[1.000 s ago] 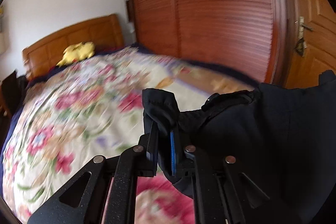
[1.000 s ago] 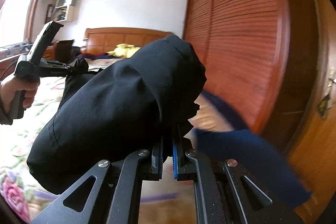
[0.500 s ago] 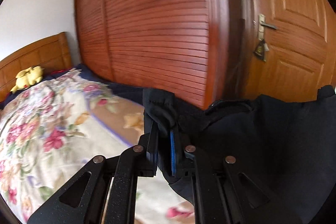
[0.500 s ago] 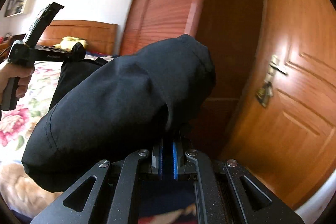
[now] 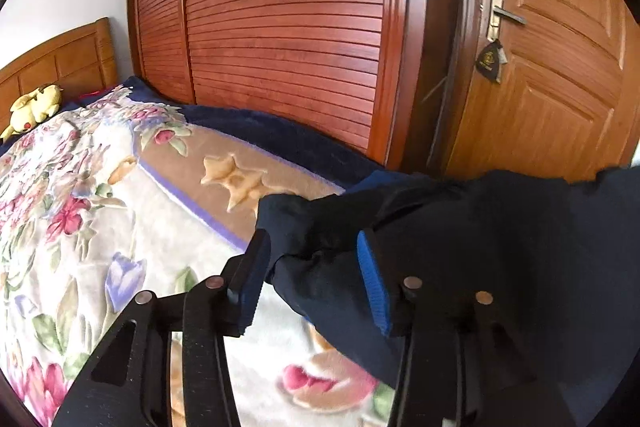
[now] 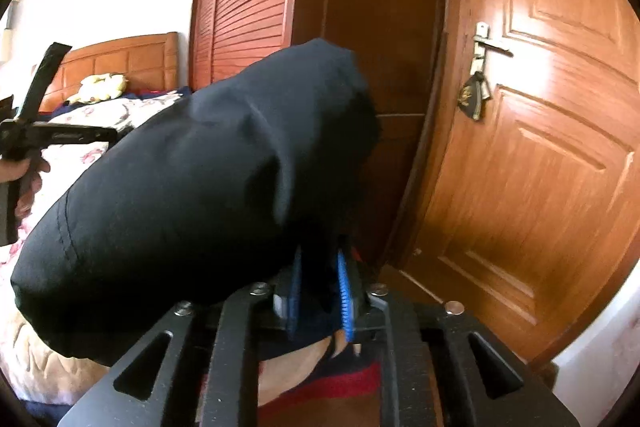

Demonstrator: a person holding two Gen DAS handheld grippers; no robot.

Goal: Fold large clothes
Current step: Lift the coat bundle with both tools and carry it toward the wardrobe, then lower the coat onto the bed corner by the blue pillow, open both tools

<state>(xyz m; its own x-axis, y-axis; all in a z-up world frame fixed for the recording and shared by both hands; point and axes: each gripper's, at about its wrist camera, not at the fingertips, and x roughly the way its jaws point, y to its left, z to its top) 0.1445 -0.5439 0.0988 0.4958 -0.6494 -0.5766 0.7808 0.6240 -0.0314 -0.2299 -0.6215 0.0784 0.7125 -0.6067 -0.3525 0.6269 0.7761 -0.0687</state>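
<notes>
The dark navy garment [image 5: 500, 247] is seen draped over the corner of the bed [image 5: 120, 227], above the flowered blanket [image 5: 72, 195], and bunched into a rounded mass in the right wrist view. The left gripper [image 5: 316, 263] is seen with its jaws spread apart, having just been opening; a fold of the garment lies between the 2 blue pads [image 5: 372, 283], loose rather than pinched. The right gripper [image 6: 320, 291] is likewise shown with its jaws just parted; cloth hangs between its pads, and whether it is pressed cannot be told for certain. A hand [image 6: 24, 175] is seen at the left edge of the right wrist view, wrapped around the other gripper's handle. A louvred wardrobe [image 5: 280, 27], a wooden door [image 5: 560, 67] and a yellow plush toy [image 5: 34, 107] by the headboard are visible behind.
</notes>
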